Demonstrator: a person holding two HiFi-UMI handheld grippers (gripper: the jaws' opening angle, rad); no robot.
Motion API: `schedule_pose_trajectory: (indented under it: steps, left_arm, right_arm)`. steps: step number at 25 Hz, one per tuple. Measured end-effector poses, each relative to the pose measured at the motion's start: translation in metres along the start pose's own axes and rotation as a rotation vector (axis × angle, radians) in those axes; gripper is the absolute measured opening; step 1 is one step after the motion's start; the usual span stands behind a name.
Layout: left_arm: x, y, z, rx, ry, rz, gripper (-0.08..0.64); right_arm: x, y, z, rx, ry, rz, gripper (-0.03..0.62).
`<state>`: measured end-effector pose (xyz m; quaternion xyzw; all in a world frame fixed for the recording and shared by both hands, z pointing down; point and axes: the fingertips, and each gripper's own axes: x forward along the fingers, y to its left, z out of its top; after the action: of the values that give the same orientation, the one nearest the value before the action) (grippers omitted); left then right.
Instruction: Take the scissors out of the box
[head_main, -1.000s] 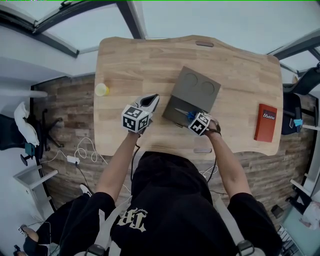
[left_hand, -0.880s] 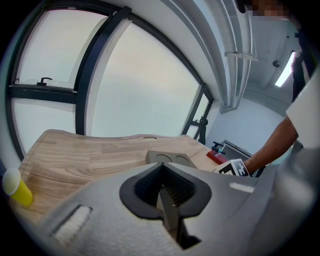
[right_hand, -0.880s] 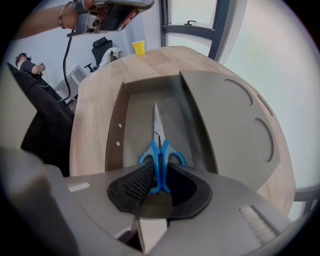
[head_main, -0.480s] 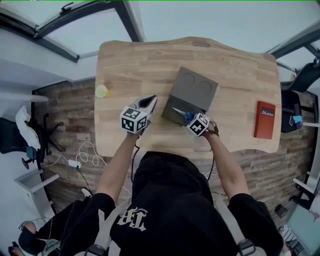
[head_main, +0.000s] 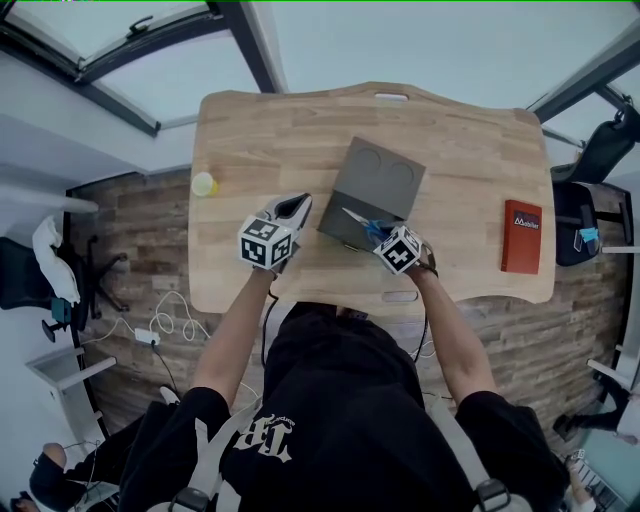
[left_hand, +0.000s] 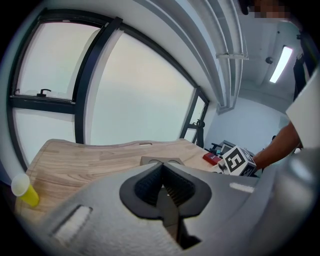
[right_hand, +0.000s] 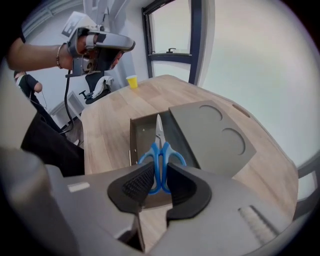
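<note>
Blue-handled scissors (right_hand: 161, 150) hang in my right gripper (right_hand: 160, 181), whose pads are shut on the handle loops. The blades point away from me over the open grey box (right_hand: 141, 134). The box's lid (right_hand: 212, 132), with two round recesses, lies folded back to the right. In the head view the scissors (head_main: 360, 222) sit above the box's near end (head_main: 338, 229), just ahead of the right gripper (head_main: 381, 235). My left gripper (head_main: 299, 204) hovers left of the box, shut on nothing; its pads meet (left_hand: 164, 187).
A yellow cup (head_main: 204, 183) stands near the table's left edge. A red book (head_main: 523, 237) lies at the right. The wooden table (head_main: 280, 130) ends close to the person's body. Chairs and cables are on the floor around it.
My right gripper has risen with the scissors, lifting them off the box's floor. The left gripper has lifted a little and stays shut.
</note>
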<state>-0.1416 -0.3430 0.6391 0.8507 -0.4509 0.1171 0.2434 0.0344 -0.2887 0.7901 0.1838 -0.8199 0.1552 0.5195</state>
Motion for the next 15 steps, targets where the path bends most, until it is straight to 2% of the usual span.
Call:
schedule_pose_trajectory:
  steps: [15]
  left_arm:
    - [-0.031,-0.044,0.031,0.064,-0.085,0.042,0.002]
  right_arm:
    - [-0.106,-0.027,0.04,0.128,-0.324,-0.144,0.086]
